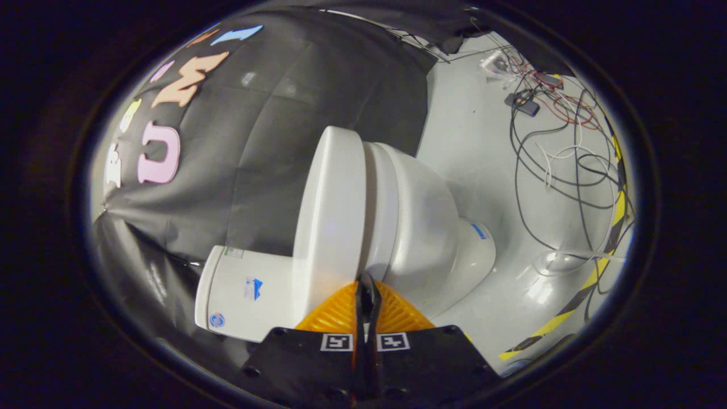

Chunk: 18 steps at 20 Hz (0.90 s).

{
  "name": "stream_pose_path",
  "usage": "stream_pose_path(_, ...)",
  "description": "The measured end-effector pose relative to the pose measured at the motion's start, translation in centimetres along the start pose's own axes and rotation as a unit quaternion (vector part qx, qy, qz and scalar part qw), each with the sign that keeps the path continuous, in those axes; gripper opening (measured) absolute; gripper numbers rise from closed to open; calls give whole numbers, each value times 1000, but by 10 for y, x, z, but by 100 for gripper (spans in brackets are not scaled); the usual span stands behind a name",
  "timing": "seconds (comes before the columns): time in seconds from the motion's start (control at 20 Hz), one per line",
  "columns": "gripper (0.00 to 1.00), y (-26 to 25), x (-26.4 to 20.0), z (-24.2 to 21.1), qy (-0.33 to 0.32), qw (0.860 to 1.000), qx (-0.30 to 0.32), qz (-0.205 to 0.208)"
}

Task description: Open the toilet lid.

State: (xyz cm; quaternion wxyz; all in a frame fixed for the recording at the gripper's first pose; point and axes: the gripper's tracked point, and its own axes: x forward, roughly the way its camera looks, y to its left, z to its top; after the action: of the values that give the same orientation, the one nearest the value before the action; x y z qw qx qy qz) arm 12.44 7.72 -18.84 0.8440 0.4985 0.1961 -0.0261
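Note:
The view is rolled sideways, so the white toilet appears lying on its side. Its lid (332, 216) rests flat against the seat (379, 199), with the bowl (426, 227) beyond the seat and the tank (250, 292) on the other side of the lid. My gripper (367, 284) is shut: the two orange fingers (335, 315) lie together with only a thin dark slit between them and nothing held. The tips sit right at the lid's rim, at the seam between lid and seat.
A tangle of black, red and white cables (562, 142) lies on the grey floor (483, 153) beyond the bowl. Yellow-and-black tape (590, 284) marks the floor's edge. The black cloth wall (272, 113) hangs close behind the tank.

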Motion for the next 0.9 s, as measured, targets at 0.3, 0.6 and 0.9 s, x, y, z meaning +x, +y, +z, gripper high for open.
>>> stream_pose_path(0.3,1,9,2,-1,-35,999,34,-18)
stream_pose_path(0.6,1,42,-12,6,-64,998,10,-3)
stream_pose_path(0.9,1,70,-25,11,-82,996,-41,-3)
